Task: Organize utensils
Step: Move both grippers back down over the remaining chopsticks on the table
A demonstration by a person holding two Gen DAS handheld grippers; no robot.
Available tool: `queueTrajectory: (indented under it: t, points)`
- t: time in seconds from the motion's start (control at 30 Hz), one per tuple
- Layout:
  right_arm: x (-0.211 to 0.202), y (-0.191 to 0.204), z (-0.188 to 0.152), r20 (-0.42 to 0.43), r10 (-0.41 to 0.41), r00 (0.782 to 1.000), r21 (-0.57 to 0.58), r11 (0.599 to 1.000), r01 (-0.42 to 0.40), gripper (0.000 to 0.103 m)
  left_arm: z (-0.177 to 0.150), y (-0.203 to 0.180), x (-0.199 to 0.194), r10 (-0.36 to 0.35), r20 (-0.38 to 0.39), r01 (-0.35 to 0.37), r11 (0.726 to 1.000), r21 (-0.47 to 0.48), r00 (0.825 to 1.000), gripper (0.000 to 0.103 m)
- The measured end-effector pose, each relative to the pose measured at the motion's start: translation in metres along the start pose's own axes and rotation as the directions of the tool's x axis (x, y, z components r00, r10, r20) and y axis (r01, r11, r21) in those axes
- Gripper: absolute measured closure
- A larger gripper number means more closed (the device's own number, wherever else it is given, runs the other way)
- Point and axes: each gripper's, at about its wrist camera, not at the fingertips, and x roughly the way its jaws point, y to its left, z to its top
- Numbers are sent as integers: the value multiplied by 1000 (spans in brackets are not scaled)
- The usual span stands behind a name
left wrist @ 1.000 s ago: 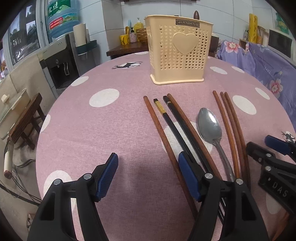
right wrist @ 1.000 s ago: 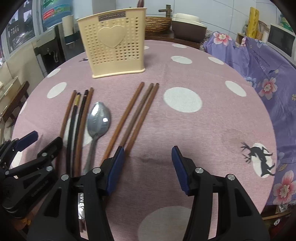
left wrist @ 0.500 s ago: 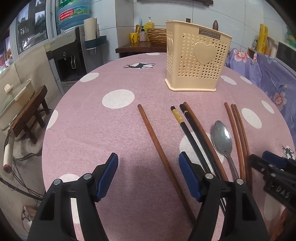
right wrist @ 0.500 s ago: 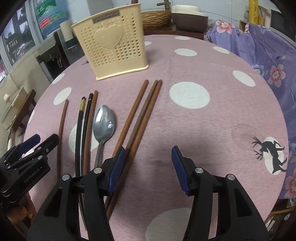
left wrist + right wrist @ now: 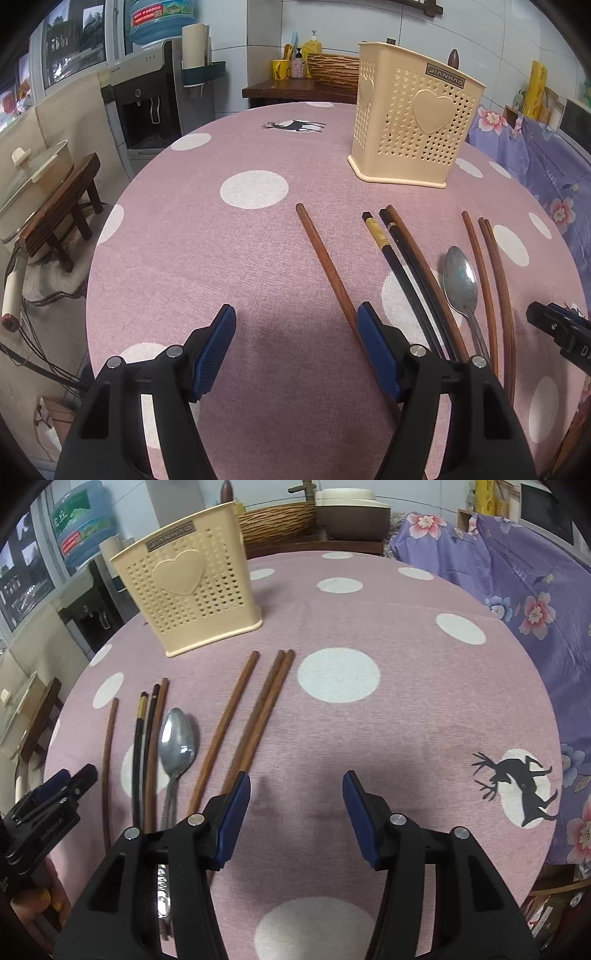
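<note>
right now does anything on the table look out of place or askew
Only one thing: a single brown chopstick lies apart at the left of the row, angled away from the black chopsticks, unpaired. Nothing looks spilled or broken.

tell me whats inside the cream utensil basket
Nothing shows above the rim of the utensil basket, and no shapes show through its heart-shaped holes. Its walls hide the inside, so whether it is empty cannot be told.

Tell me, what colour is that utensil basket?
Cream-yellow utensil basket, with heart-shaped holes; clearest in the right wrist view.
</note>
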Motion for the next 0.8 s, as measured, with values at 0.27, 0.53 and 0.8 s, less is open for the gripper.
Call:
queueTrajectory:
  t: [0.27,0.53,0.8]
  points:
    - [10,27,-6,-14,-67,998,-76,995,65,50,-2,1,0,-1,-4,1,1000,3,1000,35]
    - [9,-8,4,-37,-39,999,36,999,41,49,-2,6,0,-10,-5,10,1000,-14,1000,35]
    - [13,6,20,-8,-27,1000,26,999,28,49,13,5,4,-8,-1,8,1000,-10,1000,35]
